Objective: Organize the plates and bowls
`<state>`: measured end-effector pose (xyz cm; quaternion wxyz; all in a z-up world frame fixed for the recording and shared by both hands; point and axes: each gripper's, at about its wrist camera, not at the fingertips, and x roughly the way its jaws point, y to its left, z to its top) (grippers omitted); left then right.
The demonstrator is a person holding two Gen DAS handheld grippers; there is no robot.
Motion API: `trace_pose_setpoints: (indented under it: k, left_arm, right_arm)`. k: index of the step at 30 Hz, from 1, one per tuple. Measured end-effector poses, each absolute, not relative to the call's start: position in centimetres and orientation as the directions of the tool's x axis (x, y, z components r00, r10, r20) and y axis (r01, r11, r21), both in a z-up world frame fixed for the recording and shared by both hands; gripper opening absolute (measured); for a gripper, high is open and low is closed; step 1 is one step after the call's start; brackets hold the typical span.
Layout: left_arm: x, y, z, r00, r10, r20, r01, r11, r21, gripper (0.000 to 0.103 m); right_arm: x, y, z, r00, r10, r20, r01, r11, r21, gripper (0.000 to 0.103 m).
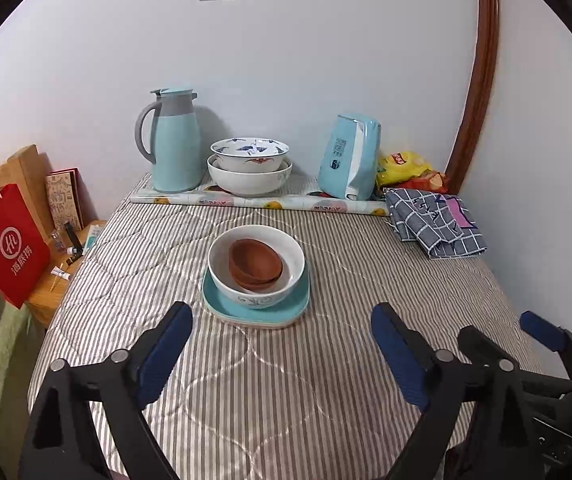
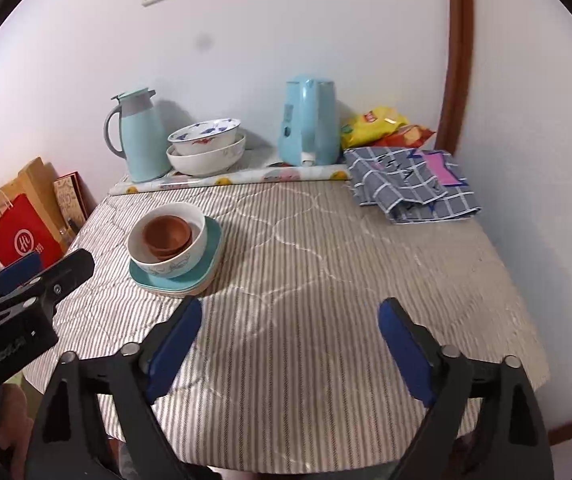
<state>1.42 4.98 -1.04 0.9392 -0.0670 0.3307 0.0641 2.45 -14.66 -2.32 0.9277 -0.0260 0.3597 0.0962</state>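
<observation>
In the left wrist view a stack stands mid-table: teal square plates [image 1: 255, 314] at the bottom, on them a white bowl [image 1: 259, 294], and inside it nested brown bowls [image 1: 254, 260]. My left gripper [image 1: 281, 314] is open just in front of the stack, with nothing between its fingers. The right wrist view has the same white bowl [image 2: 167, 250] on the teal plates [image 2: 177, 280] off to the left. My right gripper [image 2: 292, 308] is open over bare striped cloth. At the back, a blue-patterned bowl [image 1: 249, 152] sits inside a larger white bowl [image 1: 249, 184].
A teal thermos jug [image 1: 175, 144], a light blue tissue pack [image 1: 352, 156], snack bags [image 1: 406, 166] and a rolled patterned sheet [image 1: 261, 202] line the wall. A folded checked cloth [image 1: 434, 224] lies at the right. A red paper bag [image 1: 5, 244] stands beside the table's left edge.
</observation>
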Motion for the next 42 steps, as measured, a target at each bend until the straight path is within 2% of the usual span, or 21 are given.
trace_pose_setpoints:
  k: [42]
  left_arm:
    - [-0.5,4.2,-1.6,0.752,0.119,-0.649,-0.189,0.981,-0.040,0.091]
  right_arm:
    - [-0.1,-15.8,-2.0,0.742,0.132,-0.658,-0.158,0.987,0.019,0.093]
